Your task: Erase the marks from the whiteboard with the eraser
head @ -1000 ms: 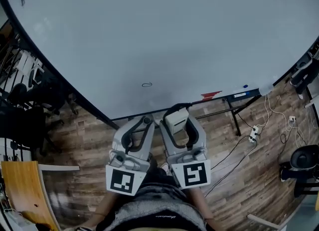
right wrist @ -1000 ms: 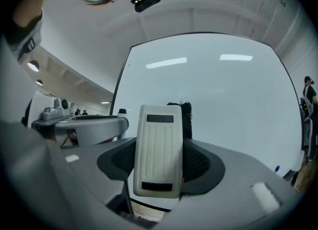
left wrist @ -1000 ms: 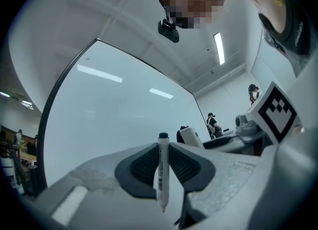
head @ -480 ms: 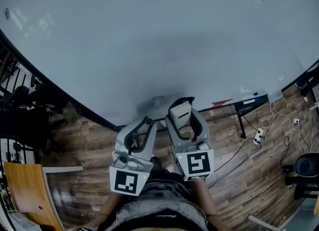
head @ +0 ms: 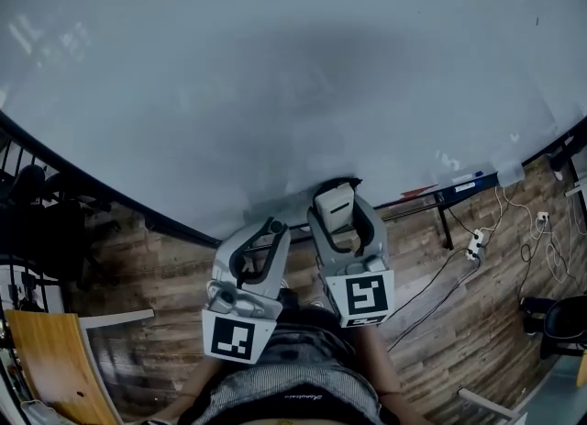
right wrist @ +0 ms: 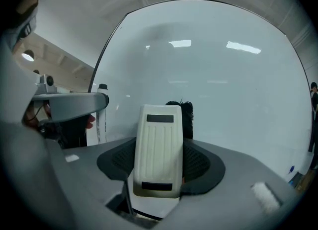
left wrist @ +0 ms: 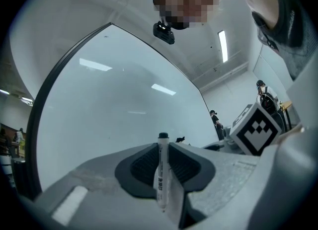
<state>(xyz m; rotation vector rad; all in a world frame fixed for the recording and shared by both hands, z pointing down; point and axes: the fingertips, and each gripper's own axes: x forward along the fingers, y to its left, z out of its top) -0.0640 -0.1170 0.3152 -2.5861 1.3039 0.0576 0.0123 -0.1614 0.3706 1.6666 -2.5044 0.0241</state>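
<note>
The whiteboard (head: 275,65) fills the upper part of the head view, and I see no marks on the part that shows. My right gripper (head: 335,189) is shut on the eraser (head: 334,205), a white ribbed block with its black felt (right wrist: 187,117) at the board's lower part. In the right gripper view the eraser (right wrist: 158,149) stands upright between the jaws. My left gripper (head: 271,226) hangs just left of it, shut on a white marker (left wrist: 162,174) with a black cap. The marker's tip points at the board (left wrist: 114,105).
The board's ledge (head: 459,181) at the lower right carries a few small items. Below it are the stand's legs (head: 442,217), a power strip with cables (head: 474,247) and wooden floor. Dark chairs (head: 37,221) and a wooden seat (head: 50,359) stand at the left.
Both grippers have come closer to the board. The eraser has moved up over the spot where a small oval mark showed; that mark is no longer in sight.
</note>
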